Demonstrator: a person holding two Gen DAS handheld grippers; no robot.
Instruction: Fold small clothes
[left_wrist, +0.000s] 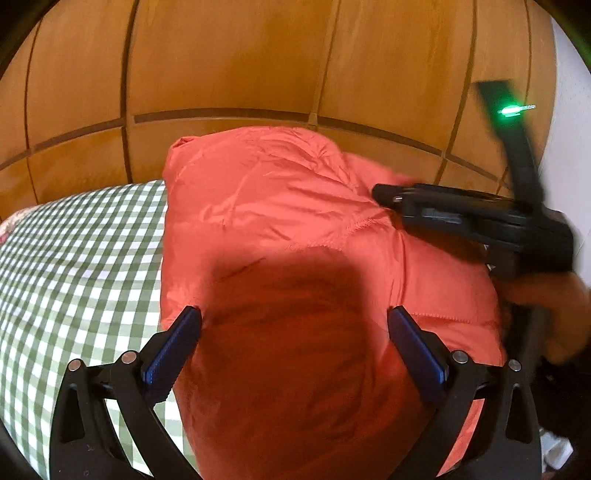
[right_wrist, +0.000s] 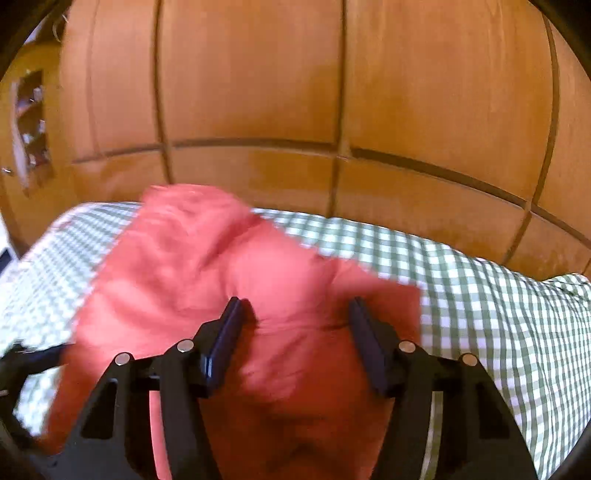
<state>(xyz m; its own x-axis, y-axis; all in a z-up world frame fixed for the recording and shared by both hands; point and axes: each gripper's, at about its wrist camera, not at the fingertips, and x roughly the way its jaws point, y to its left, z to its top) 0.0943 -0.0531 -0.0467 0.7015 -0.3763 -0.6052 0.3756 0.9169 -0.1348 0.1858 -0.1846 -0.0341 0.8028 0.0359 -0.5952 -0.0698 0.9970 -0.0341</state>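
Orange-red quilted garment, lying on green-and-white checked bed cover before wooden panelled wall. Left claw: spread over near edge, gripping nothing, probably poised for a fold. Right claw: spread likewise (own view blurred; only the left view shows its body side-on).

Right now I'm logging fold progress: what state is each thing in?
Red garment: lying rumpled on the bed, partly folded.
Checked bedspread: spread under it.
Left gripper: open, over the garment.
Right gripper: open, over the garment.
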